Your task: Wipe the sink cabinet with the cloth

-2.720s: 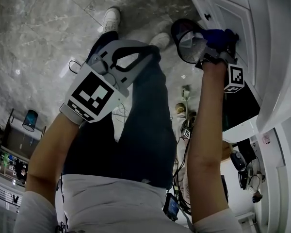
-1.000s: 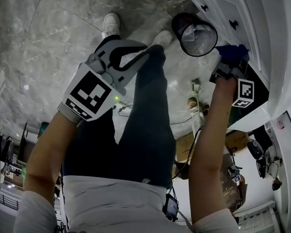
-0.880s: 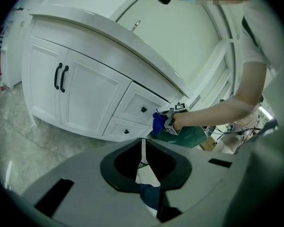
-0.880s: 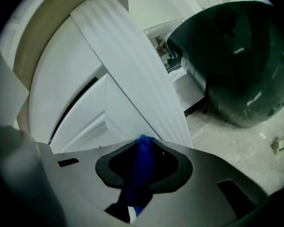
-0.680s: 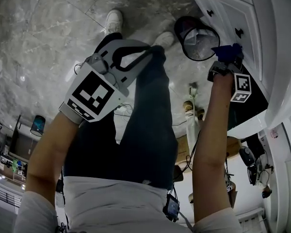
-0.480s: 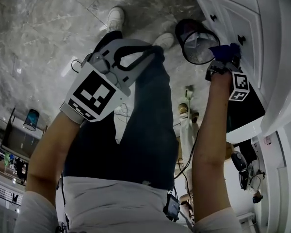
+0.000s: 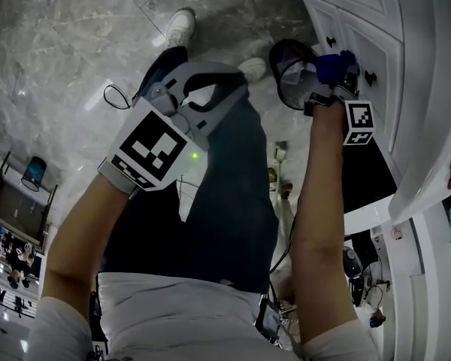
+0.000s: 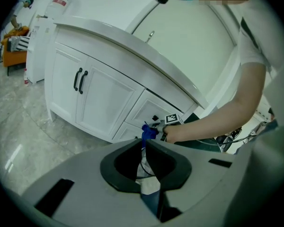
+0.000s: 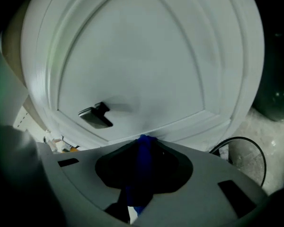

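Right gripper (image 9: 143,145): jaws clamped narrowly on a bunched blue cloth (image 9: 141,171), whose protruding tip lies against the lower moulded edge of a white drawer front (image 9: 132,56). A dark pull handle (image 9: 95,116) is fixed to that panel, up and left of the cloth. In the head view the right gripper (image 7: 337,77) is held out against the sink cabinet (image 7: 376,21), with the cloth (image 7: 329,68) at its tip, near a black knob (image 7: 370,77).

Left gripper (image 8: 144,148): jaws drawn together to a thin slit, nothing between them. It is held well apart from the cabinet, above the person's jeans (image 7: 225,201), and touches nothing.

Surroundings: a round dark waste bin (image 7: 289,70) with a pale liner stands on the floor just beside the cloth. The floor (image 7: 75,43) is glossy, grey and marble-veined. The cabinet (image 8: 99,93) is smooth white, with framed panel doors, paired black bar handles (image 8: 80,81) and a curved pale countertop (image 8: 132,51).
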### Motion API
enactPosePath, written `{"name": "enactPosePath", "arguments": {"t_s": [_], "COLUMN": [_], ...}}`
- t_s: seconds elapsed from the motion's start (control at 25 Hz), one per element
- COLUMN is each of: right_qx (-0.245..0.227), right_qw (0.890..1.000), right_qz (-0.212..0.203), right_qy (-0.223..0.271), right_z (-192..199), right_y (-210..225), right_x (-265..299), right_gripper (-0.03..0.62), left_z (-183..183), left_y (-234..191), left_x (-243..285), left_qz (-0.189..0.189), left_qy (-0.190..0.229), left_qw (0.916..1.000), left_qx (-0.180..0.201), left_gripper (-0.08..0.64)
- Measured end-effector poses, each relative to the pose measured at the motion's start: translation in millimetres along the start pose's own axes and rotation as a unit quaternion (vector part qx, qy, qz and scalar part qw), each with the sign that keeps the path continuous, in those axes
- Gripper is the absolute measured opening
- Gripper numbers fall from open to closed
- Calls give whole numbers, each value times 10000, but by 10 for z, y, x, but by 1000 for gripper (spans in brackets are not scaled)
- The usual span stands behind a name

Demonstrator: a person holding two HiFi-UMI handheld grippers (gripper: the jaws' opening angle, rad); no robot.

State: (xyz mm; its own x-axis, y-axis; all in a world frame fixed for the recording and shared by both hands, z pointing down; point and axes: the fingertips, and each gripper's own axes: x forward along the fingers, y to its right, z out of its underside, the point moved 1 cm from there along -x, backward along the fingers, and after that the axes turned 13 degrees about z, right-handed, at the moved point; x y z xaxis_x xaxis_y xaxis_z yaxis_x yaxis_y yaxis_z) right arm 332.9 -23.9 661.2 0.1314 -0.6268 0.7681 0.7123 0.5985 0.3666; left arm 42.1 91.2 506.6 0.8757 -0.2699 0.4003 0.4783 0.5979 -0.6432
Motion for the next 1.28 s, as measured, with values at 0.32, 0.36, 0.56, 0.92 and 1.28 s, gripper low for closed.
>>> {"name": "enactPosePath", "arguments": {"t_s": [0.32,0.36,0.56,0.92,1.28], "right_qx": [-202,-191,-391,-1554,-2135], "right_qw": [9946,9936,9855,9540,9243], "right_qz": [-962,-1048,-1574,-2531,-3159], "right_qy": [-328,-376,-507,-402,133], "right_z": [125,134,150,76,-268], "right_y": [-617,-678,-1011,-1655,-2123], "right_x": [-136,-174,-537,-1629,-2734], "right_gripper": [83,83,83,83,83], "left_z": [-62,-72,-134,-418,-1091], "left_y": [26,33,85,383,829], "left_x": [-22,-25,-98,-268,-395], "left_qz": [-50,-50,-49,135,285], "left_qy": [61,65,54,61,200], "left_qw": [10000,9999,9998,9989,9950], "left_qx": [43,59,170,442,931], "left_gripper": [12,12,12,12,12]}}
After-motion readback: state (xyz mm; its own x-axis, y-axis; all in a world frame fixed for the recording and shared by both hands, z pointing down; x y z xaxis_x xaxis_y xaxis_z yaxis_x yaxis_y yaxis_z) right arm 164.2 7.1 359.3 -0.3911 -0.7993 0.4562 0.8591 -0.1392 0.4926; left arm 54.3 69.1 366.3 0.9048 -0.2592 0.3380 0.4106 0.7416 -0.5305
